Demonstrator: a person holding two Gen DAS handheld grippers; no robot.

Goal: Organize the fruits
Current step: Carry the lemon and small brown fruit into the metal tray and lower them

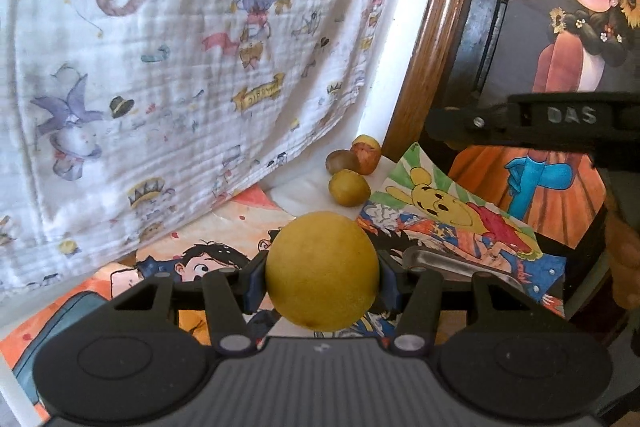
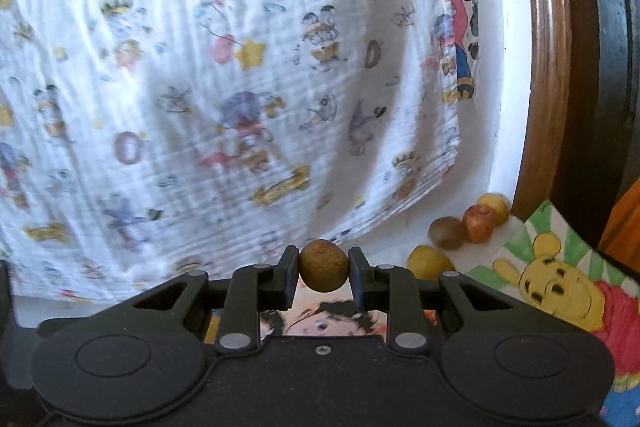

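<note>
left gripper [image 1: 322,281] is clamped on a large yellow fruit [image 1: 322,271], one finger pressed to each side, fruit held off the surface. fruit looks like a lemon or similar, can't tell which. under it, cartoon prints [image 1: 224,259] cover the tabletop. a shiny metal piece [image 1: 448,261] lies on the prints just right of that gripper; can't tell what it is.

right gripper [image 2: 323,273] is pinching a small round brown-speckled fruit [image 2: 323,265] between its fingertips, gap narrow, also off the surface. a cartoon face print [image 2: 320,319] shows below it through the gap in the mechanism.

further out, right wrist view: loose fruit pile sits near the back right corner on a white surface [image 2: 460,259]. nearest is a yellow fruit [image 2: 428,261], then a brown kiwi-like fruit [image 2: 446,233], a reddish apple [image 2: 480,223] touching it, and a yellow-green apple [image 2: 496,205] behind that. left wrist view shows only three of the pile clearly, bunched close. a bear cartoon sheet [image 2: 556,279] lies just right of the pile, its near edge curling up.

in the left wrist view a black bar marked "das" [image 1: 568,117] crosses the upper right, likely part of the other gripper, not sure.

at the back, a white cloth with cartoon print [image 2: 200,87] hangs over the wall. right of it a wooden frame [image 1: 432,39] stands upright, with a dark poster of a cartoon girl [image 1: 580,7] beyond.
</note>
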